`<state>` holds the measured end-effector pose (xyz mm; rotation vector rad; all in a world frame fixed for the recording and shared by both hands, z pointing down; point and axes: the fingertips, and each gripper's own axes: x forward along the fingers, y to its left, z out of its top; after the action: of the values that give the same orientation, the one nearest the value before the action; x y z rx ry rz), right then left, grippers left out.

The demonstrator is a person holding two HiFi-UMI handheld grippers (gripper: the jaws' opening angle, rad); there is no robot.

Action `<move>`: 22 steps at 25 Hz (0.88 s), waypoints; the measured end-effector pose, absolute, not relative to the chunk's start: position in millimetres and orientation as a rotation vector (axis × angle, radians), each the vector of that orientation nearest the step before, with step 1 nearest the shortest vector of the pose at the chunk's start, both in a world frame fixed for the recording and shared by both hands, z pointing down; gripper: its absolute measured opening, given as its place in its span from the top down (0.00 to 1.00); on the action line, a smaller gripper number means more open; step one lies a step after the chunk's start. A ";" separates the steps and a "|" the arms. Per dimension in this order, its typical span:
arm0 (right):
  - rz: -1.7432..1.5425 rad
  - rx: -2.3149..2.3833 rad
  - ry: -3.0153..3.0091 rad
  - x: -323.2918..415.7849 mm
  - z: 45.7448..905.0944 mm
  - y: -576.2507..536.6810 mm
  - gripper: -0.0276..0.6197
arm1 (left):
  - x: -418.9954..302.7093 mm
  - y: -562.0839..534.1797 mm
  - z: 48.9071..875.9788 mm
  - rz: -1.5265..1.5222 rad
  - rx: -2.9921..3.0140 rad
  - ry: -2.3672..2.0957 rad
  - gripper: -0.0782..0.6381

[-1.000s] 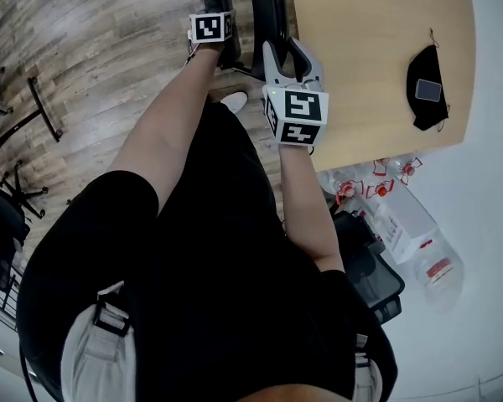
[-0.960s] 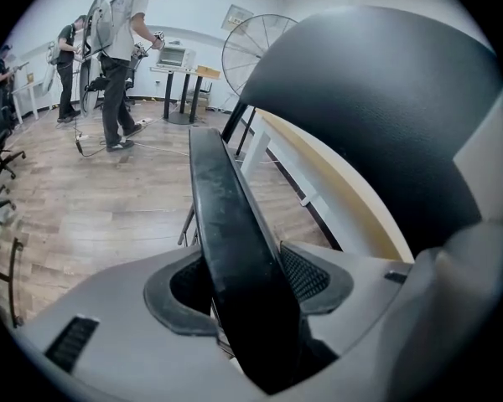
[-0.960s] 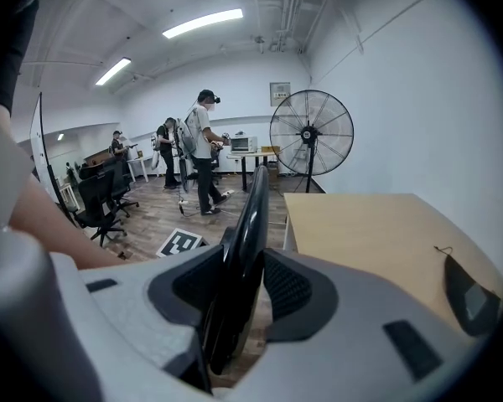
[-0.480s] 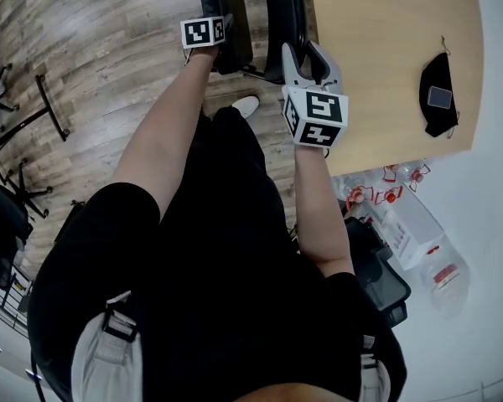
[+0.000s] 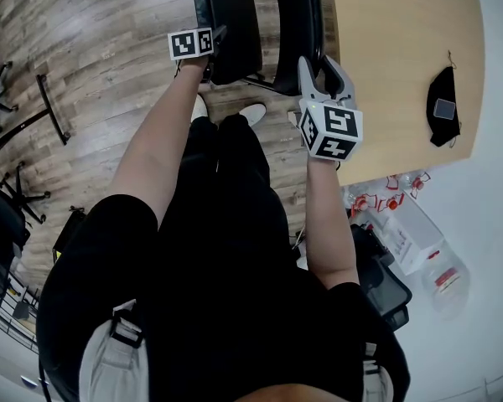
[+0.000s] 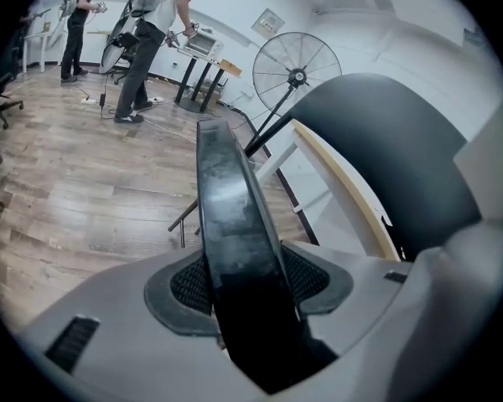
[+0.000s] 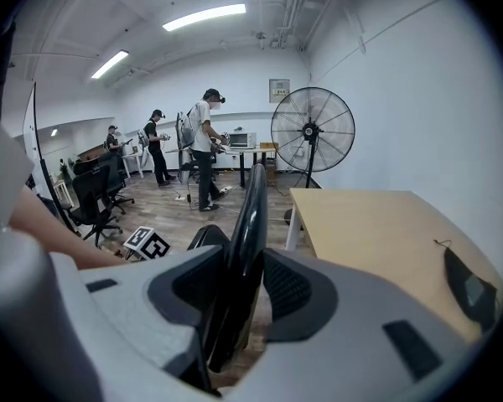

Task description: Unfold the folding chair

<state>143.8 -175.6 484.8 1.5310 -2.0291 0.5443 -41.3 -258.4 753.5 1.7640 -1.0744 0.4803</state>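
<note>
Landmark: light wooden table.

- Folding chair: black, standing on the wood-plank floor just beside the table's long edge, on the side where the person stands. The seat panel is the part farther from the table. The curved back panel is the part nearest it. The two panels stand apart at an angle.
- Left gripper: on the side of the chair away from the table. In the left gripper view its jaws are fairly wide and closed on the thick rim of the seat panel, with both pads against it. The back panel rises between that rim and the table edge.
- Right gripper: nearly over the table's edge. In the right gripper view its jaws are narrower and clamp the thin edge of the back panel, pads pressed to both faces.
- The left gripper's marker cube shows in the right gripper view on the far side of the chair from the table.
- On the table, near its far edge from the chair: a small black item (mask or pouch, cannot tell).
- Beyond the table's end: a pedestal fan. Farther off, several people stand.
</note>
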 end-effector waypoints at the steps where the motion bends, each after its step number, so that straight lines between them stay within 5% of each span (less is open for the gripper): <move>1: 0.545 1.534 -2.023 142.5 486.3 -174.9 0.73 | -48.7 -256.8 756.7 0.476 1.759 -1.068 0.58; 22: 0.621 1.553 -1.950 152.1 534.6 -183.1 0.73 | -153.7 -242.1 835.0 0.300 1.726 -0.886 0.56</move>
<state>152.1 -183.1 534.6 1.5532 -1.9498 0.6211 -153.7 -242.1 835.0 1.7263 -0.8864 0.2997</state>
